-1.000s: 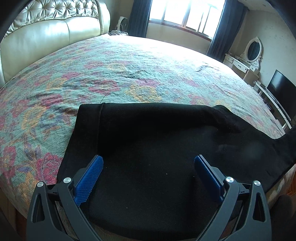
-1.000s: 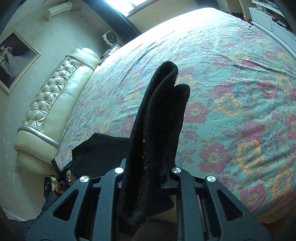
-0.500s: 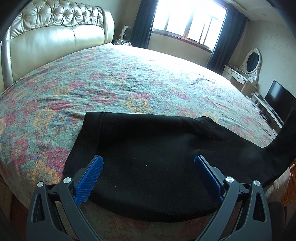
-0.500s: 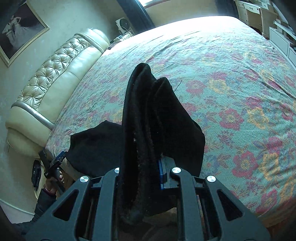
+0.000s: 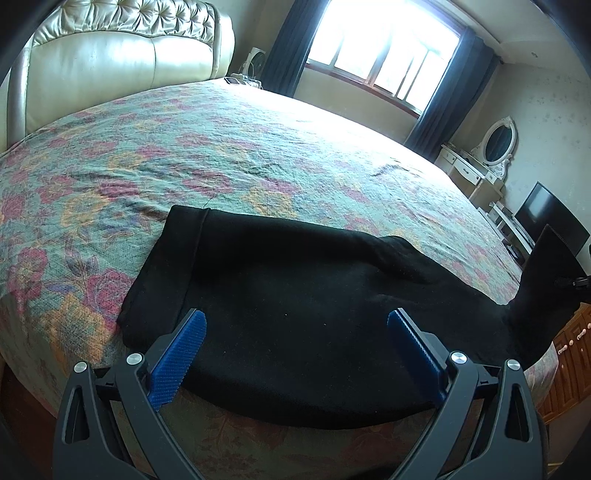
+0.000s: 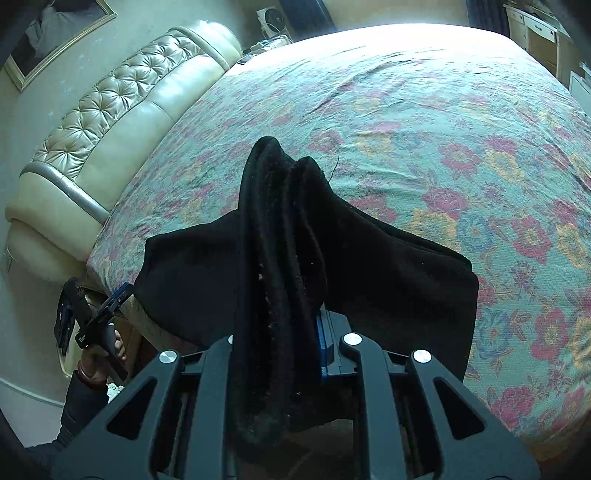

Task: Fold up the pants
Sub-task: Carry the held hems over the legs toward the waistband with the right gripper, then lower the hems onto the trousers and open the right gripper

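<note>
A: Room?
B: Bedroom. Big bed with floral bedspread [image 5: 258, 155], green with red and yellow flowers. Cream tufted leather headboard [image 5: 122, 62].
A: Windows?
B: Wide window [image 5: 384, 51], blown out bright, dark curtains [image 5: 286, 44] either side.
A: Other furniture?
B: White dressing table with oval mirror [image 5: 498, 142] by the right wall, a black TV [image 5: 550, 218] just beside it. Framed picture [image 6: 55, 33] above the headboard, small fan [image 6: 275, 16] near the bed's corner.
</note>
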`<state>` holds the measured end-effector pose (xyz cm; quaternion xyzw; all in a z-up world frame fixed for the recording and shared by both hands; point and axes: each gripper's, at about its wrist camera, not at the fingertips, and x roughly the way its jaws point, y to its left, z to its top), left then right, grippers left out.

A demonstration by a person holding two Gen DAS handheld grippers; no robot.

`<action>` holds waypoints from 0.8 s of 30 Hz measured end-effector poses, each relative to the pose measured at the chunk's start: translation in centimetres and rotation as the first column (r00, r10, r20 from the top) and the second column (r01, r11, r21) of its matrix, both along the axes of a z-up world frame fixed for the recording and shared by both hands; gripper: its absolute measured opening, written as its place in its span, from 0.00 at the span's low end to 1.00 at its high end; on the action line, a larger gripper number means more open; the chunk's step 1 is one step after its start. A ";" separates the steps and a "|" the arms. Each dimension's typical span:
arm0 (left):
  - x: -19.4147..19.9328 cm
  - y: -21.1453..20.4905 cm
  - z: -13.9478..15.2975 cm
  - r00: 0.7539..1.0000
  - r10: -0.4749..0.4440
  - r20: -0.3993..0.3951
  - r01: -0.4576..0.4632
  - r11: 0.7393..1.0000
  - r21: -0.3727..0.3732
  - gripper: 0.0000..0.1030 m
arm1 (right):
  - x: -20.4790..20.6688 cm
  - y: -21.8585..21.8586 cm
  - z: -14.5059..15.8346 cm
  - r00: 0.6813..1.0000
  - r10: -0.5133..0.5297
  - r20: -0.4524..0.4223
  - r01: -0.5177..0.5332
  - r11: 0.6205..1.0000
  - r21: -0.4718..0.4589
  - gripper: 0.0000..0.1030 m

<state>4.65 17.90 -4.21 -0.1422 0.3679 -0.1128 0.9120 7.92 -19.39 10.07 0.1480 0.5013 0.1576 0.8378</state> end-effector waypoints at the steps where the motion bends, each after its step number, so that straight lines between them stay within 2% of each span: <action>1: -0.1 0.1 0.0 1.000 0.000 0.000 0.000 1.000 -0.004 0.95 | 0.2 0.6 -0.3 1.000 0.007 -0.004 -0.007 1.000 -0.009 0.17; 11: -0.3 0.6 -0.3 1.000 0.003 -0.004 -0.003 0.999 -0.032 0.95 | 2.7 6.8 -5.7 0.995 0.044 -0.092 -0.051 0.996 -0.073 0.17; 20: -0.4 0.7 -0.6 1.000 0.000 -0.009 0.000 0.999 -0.040 0.95 | 4.2 10.2 -10.9 0.990 0.017 -0.139 -0.034 0.991 -0.127 0.18; 23: -0.3 0.9 -0.8 1.000 0.002 -0.014 -0.003 0.999 -0.039 0.95 | 4.4 11.0 -11.8 0.990 0.018 -0.142 -0.038 0.990 -0.135 0.24; 24: -0.3 1.0 -0.9 1.000 0.004 -0.016 -0.005 0.999 -0.040 0.95 | 4.4 11.2 -11.9 0.990 0.017 -0.142 -0.036 0.991 -0.130 0.29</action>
